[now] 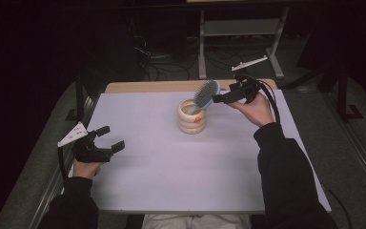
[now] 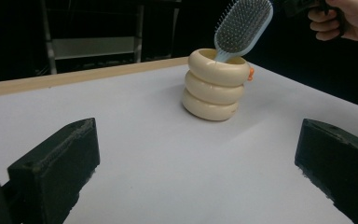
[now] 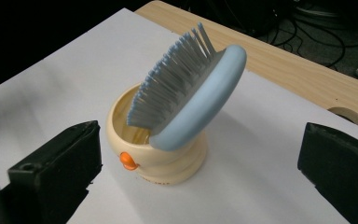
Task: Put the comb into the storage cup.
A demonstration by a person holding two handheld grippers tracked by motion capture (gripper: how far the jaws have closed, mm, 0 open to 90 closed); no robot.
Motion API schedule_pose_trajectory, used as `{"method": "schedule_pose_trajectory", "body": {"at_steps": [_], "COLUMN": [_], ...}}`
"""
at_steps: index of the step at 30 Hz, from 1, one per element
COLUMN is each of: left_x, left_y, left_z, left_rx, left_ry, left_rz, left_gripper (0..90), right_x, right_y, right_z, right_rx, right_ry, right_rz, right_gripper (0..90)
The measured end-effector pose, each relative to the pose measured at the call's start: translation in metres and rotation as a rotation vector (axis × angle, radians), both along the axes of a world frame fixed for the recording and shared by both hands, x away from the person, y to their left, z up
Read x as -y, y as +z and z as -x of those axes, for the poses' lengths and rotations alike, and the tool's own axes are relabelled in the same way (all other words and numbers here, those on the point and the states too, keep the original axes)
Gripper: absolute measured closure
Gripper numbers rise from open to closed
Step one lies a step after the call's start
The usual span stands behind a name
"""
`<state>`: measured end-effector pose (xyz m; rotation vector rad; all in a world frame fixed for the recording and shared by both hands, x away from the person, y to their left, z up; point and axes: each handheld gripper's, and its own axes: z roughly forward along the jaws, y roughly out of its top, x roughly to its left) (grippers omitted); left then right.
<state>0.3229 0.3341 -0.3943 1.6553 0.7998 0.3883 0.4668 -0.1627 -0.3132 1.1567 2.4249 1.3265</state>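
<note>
The hairbrush is hiding its handle inside the cream ringed holder as you are looking along your right gripper. In the left gripper view, the picture's top edge is cutting off the brush head and your right hand. From above, your torso is slipping out at the bottom edge, and the dark room beyond the table is staying unreadable.

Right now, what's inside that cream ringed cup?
A blue hairbrush stands handle-down in the cream cup, leaning on its rim with the bristled head sticking out. The handle is hidden by the cup's wall, and so is whatever else may lie at the bottom.
</note>
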Motion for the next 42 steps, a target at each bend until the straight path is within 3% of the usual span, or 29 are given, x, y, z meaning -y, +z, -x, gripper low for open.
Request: {"method": "schedule_pose_trajectory", "body": {"at_steps": [12,23,42], "left_x": [0.004,0.004,0.004], "left_y": [-0.002,-0.003,-0.005], "left_z": [0.000,-0.001,-0.002], "left_rx": [-0.017,-0.026,-0.047], "left_ry": [-0.010,-0.012,-0.012], "left_rz": [-0.015,-0.023,-0.031], "left_gripper": [0.0,0.0,0.0], "right_x": [0.008,0.014,0.031], "right_y": [-0.008,-0.014,-0.025], "right_z": [0.017,0.032,0.056], "right_rx": [0.022,0.069,0.093], "right_ry": [0.016,0.019,0.001], "right_rz": [0.016,0.027,0.034], "right_gripper": [0.0,0.0,0.0]}}
